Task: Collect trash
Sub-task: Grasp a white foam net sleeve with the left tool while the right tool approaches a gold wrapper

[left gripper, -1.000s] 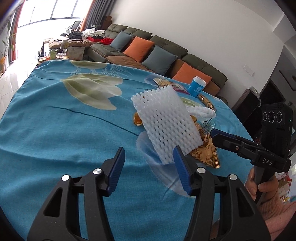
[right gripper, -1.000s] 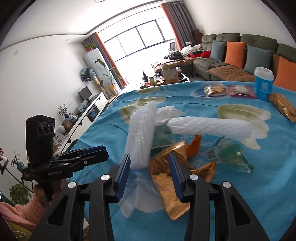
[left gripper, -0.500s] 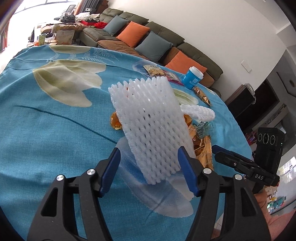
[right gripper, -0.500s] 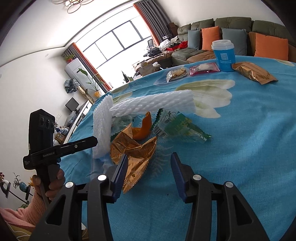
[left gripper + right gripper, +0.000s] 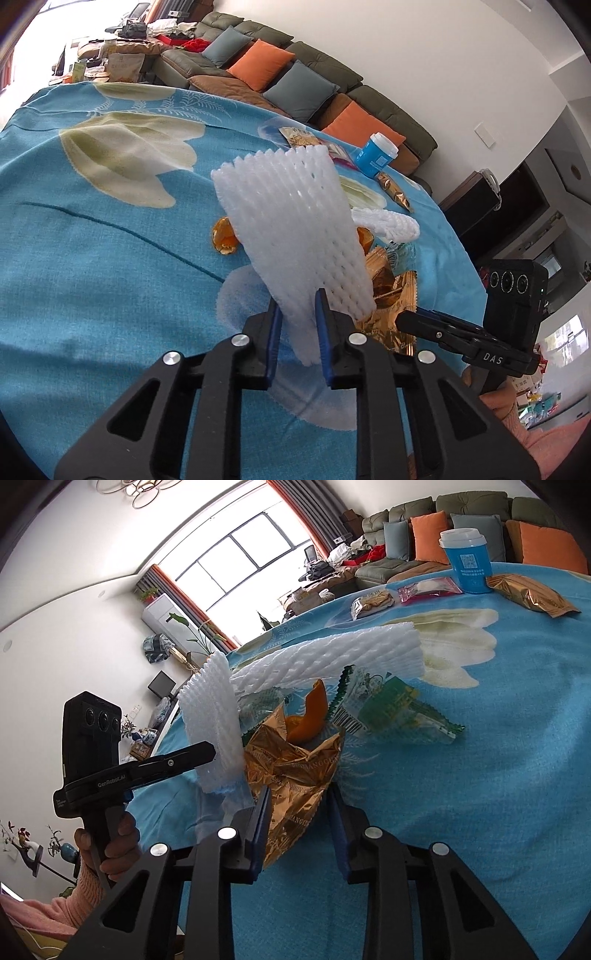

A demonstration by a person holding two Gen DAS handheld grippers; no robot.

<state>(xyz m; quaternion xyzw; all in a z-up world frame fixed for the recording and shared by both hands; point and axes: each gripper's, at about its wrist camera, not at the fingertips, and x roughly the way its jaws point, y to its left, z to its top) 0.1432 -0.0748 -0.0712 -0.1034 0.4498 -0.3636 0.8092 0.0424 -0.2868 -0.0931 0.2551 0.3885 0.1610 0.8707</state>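
- Two foam nets lie in the trash pile: one foam net sleeve [image 5: 295,236] stands tilted with its long axis running away from the left gripper [image 5: 298,332], which is clamped on its near end.
- Gold foil wrapper [image 5: 295,771] lies directly ahead of the right gripper [image 5: 299,827], near tip between the spread jaws; this arm is nearer.
- Orange peel [image 5: 310,716] and the second foam net [image 5: 332,657] rest behind, on the blue tablecloth [image 5: 498,794].
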